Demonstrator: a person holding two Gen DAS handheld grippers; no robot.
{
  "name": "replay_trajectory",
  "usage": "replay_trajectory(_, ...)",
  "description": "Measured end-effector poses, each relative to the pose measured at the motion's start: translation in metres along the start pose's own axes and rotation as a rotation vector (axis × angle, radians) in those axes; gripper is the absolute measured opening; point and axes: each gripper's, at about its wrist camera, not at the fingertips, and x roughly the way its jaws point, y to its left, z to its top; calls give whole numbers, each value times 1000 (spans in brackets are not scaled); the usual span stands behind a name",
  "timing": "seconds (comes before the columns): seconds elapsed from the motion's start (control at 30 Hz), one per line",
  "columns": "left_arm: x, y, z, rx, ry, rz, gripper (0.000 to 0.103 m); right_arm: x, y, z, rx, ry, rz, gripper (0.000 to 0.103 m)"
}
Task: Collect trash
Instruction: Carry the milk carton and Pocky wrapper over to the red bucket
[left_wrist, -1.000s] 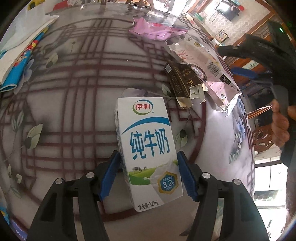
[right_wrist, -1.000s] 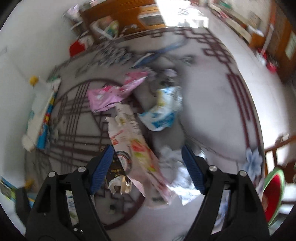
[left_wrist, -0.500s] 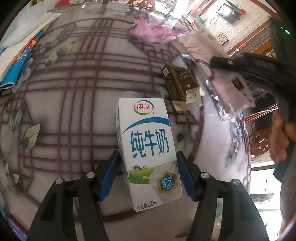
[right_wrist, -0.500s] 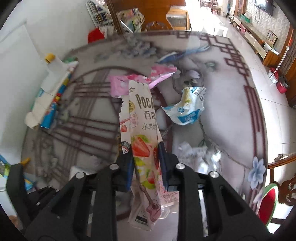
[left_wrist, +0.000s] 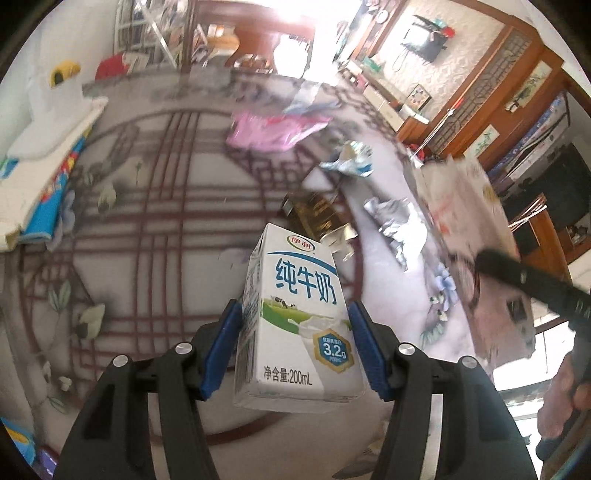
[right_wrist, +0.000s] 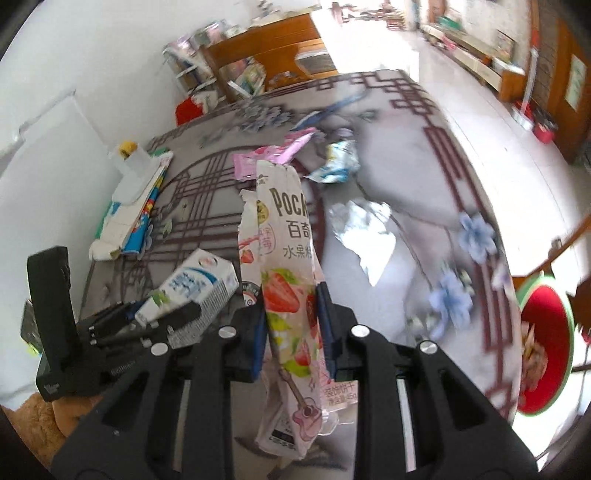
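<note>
My left gripper is shut on a white and blue 200 mL milk carton and holds it above the round patterned table. The carton also shows in the right wrist view. My right gripper is shut on a torn strawberry Pocky wrapper, lifted off the table; it appears blurred in the left wrist view. On the table lie a pink wrapper, a blue-white wrapper, a dark gold packet and crumpled foil.
A stack of white and blue books or boxes lies at the table's left edge by the white wall. A red and green plate-like object sits past the table's right edge. Wooden furniture stands behind the table.
My right gripper shut on the Pocky wrapper and lifted it off the table. My left gripper raised and tilted up with the milk carton still held.
</note>
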Motion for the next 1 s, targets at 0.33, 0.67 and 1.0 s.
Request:
replay_trajectory(0.33, -27, -38, 6, 79, -75, -35, 57, -36, -29, -36, 124, -76, -44, 25)
replay_trajectory(0.67, -52, -63, 4, 126, -137, -52, 57, -60, -42, -51, 182, -124, -39, 25)
replay_trajectory(1.0, -53, -89, -3, 161, -126, -82, 57, -75, -57, -63, 215, -153, -41, 25)
